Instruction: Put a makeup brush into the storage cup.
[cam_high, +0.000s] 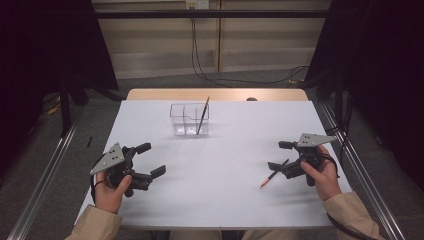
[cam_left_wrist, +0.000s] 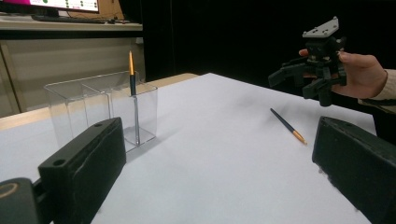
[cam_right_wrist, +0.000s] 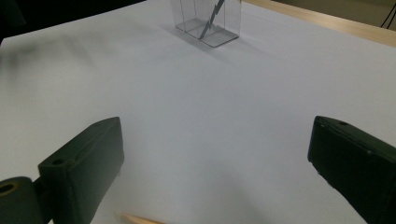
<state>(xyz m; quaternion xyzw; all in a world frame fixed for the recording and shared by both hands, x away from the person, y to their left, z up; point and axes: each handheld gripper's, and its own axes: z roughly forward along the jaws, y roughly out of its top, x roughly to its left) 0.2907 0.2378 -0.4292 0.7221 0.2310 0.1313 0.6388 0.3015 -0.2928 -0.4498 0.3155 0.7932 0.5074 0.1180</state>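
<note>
High view looks down on a white worktop (cam_high: 215, 170). The right hand-held gripper (cam_high: 281, 156) sits near the right edge, held by a hand (cam_high: 320, 172). Its jaws are wide apart and they hold nothing. A loose pencil (cam_high: 274, 173) lies flat on the worktop just below it, close to the lower jaw. I cannot tell if they touch. In the left gripper view that pencil (cam_left_wrist: 287, 124) lies with its orange end toward the near side, and the right hand-held gripper (cam_left_wrist: 293, 77) hangs above it.

The left hand-held gripper (cam_high: 151, 159) is near the left edge, well apart from the pencil. Its jaws are wide apart too, with nothing between them.

A clear box (cam_high: 189, 119) stands toward the far side of the worktop. A second pencil (cam_high: 203, 115) stands tilted in its right part.
</note>
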